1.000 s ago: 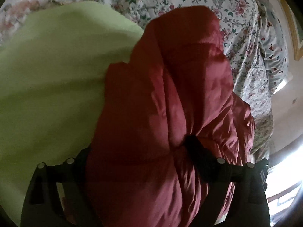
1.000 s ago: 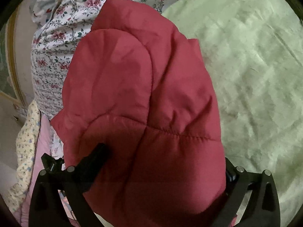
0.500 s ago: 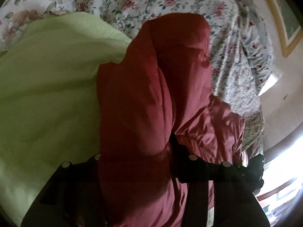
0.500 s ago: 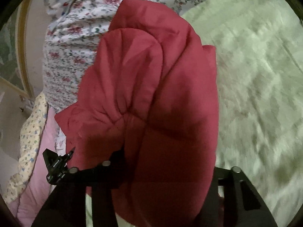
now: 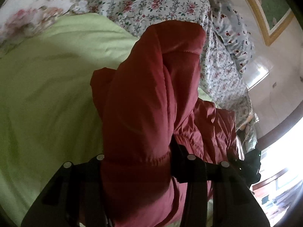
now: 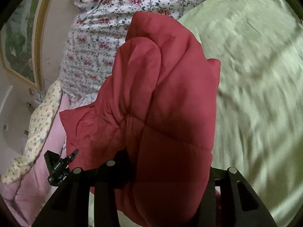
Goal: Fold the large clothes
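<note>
A puffy red quilted jacket hangs bunched between both grippers above a light green bedspread. My left gripper is shut on a thick fold of the jacket, which hides most of its fingers. In the right wrist view the same jacket fills the middle, and my right gripper is shut on another thick fold. The green bedspread lies to the right there. The other gripper shows as a black part at the edge of each view.
A floral quilt lies bunched at the head of the bed, also in the right wrist view. A pink blanket and small-flowered cloth hang at the bed's side. A gold-framed picture hangs on the wall.
Both grippers' jaws have closed in on the jacket folds. The jacket has been lifted and drawn more upright, and more wall and picture frame show in both views.
</note>
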